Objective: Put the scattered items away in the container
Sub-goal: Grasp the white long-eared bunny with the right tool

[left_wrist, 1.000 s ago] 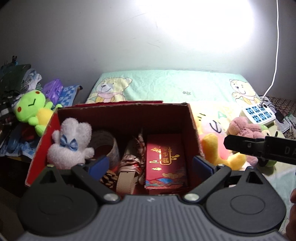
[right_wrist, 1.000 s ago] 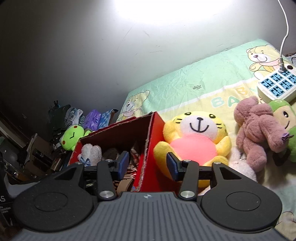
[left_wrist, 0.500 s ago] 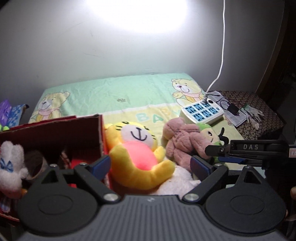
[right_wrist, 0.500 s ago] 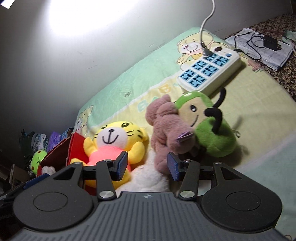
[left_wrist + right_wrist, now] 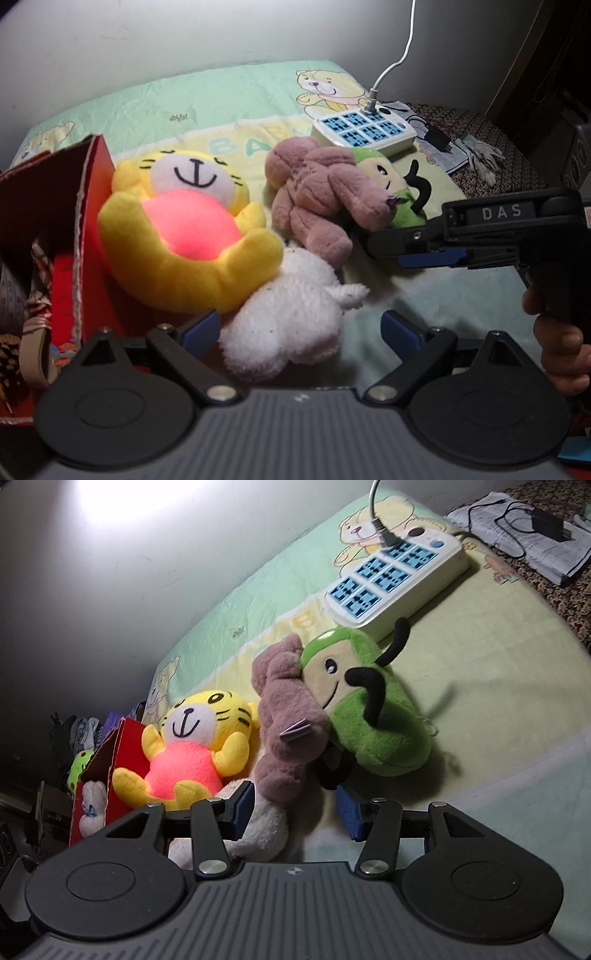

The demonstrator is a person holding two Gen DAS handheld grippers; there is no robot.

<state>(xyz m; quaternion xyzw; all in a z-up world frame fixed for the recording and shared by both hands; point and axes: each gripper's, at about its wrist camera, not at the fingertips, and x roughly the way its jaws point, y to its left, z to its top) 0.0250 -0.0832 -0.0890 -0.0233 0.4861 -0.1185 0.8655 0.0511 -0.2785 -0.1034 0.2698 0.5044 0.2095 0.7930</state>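
Left wrist view: the left gripper (image 5: 301, 330) has its jaws wide apart, with the white plush (image 5: 284, 325) lying between them, closer to the left jaw and pressed under the yellow tiger plush (image 5: 184, 243). Left of the jaws stands the red cardboard box (image 5: 74, 236), its torn upright edge touching the tiger; a red packet (image 5: 61, 291) and a strap show inside. Ahead and to the right, bare bedsheet (image 5: 406, 295) lies open up to the right gripper (image 5: 406, 251), whose side bears the lettering "DAS". On the sheet ahead, the letters "BA" can be read.

Right wrist view: the right gripper's jaws are apart and hold nothing; the mauve plush (image 5: 288, 731) lies just ahead between them, against the green plush (image 5: 369, 716). Right of the jaws the sheet is open to the bed's edge. A power strip (image 5: 395, 576) lies beyond the green plush, near it.
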